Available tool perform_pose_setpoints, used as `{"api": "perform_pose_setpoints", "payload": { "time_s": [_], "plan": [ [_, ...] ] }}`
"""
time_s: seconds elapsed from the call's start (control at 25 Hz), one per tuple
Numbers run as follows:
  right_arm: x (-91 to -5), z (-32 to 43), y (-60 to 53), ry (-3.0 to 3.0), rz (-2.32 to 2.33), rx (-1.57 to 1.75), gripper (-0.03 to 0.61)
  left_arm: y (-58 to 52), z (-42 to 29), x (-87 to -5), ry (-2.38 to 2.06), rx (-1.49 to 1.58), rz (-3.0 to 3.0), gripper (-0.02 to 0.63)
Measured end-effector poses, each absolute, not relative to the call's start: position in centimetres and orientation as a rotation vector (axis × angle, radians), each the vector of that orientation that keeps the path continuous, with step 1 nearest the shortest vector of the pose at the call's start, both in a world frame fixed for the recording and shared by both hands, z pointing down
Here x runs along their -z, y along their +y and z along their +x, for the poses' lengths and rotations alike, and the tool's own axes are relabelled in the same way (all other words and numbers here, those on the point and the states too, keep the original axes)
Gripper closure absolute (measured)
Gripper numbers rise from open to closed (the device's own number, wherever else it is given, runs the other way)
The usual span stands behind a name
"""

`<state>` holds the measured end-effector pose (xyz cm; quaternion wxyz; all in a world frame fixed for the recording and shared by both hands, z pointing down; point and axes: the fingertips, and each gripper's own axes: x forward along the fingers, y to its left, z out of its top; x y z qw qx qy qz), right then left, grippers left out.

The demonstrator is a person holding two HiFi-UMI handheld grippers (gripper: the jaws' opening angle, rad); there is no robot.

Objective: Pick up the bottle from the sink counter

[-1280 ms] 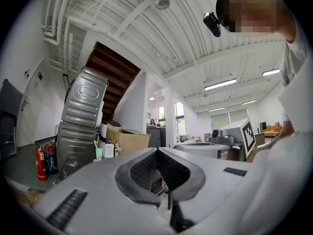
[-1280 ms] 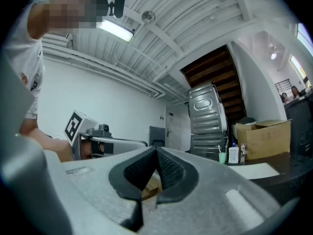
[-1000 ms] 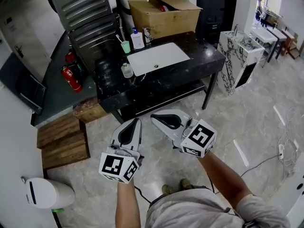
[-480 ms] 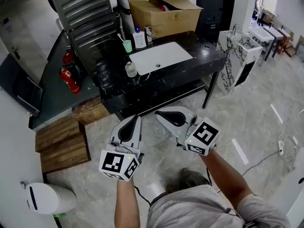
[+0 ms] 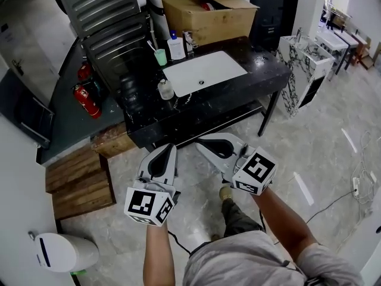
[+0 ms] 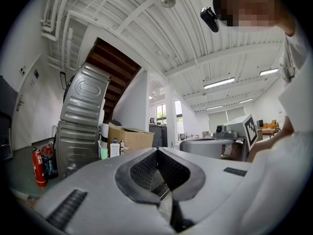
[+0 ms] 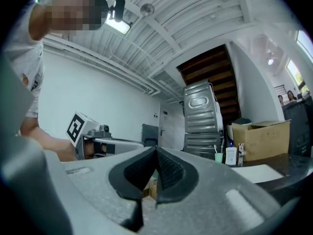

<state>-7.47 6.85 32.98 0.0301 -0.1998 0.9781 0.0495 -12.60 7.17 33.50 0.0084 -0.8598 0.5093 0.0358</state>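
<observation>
While held low before the desk (image 5: 256, 70), the left gripper (image 5: 170, 150) and right gripper (image 5: 200, 143) are each closed tight, empty. Farther off, the white bottle (image 5: 175, 48) stands upright at the desk's back edge, between a green cup (image 5: 159, 57) and the tap (image 5: 190, 40).

i see the bottle (image 5: 175, 48) standing upright in the upper middle of the head view: white body, blue pump top, at the back edge of the black marbled sink counter (image 5: 256, 67), just behind the white basin's (image 5: 202, 73) far left corner. a second, smaller clear bottle (image 5: 165, 89) stands upright at the basin's near left corner; i can't tell which one is meant.
</observation>
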Motion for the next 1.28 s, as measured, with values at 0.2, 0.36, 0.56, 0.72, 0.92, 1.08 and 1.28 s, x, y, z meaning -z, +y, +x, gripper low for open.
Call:
{"api": "perform_pose_setpoints", "payload": {
  "time_s": [0.2, 0.36, 0.56, 0.72, 0.92, 1.08, 1.28],
  "plan": [
    [-33.1, -8.2, 1.5, 3.020, -0.595, -0.178, 0.578, 1.9, -13.4, -33.9, 1.614, -0.097, -2.671, 0.612],
    [-32.8, -8.9, -3.4, 3.033, -0.569, -0.204, 0.578, -2.9, -13.9, -33.7, 1.638, -0.093, -2.661, 0.612],
    [-33.1, -9.3, -9.6, 3.045, -0.520, -0.200, 0.578, -9.2, -14.6, -34.4, 1.674, -0.081, -2.646, 0.611],
    [-33.6, -9.5, -14.4, 3.059, -0.481, -0.177, 0.578, -14.0, -14.8, -35.0, 1.713, -0.065, -2.633, 0.609],
    [-34.3, -9.8, -19.6, 3.072, -0.421, -0.166, 0.578, -19.3, -15.2, -35.8, 1.762, -0.033, -2.602, 0.603],
    [-34.7, -10.1, -22.6, 3.084, -0.373, -0.156, 0.578, -22.5, -15.9, -36.5, 1.819, 0.004, -2.564, 0.583],
    [-35.0, -10.8, -25.4, 3.093, -0.324, -0.145, 0.578, -25.5, -16.9, -37.5, 1.880, 0.055, -2.539, 0.478]
  ]
}}
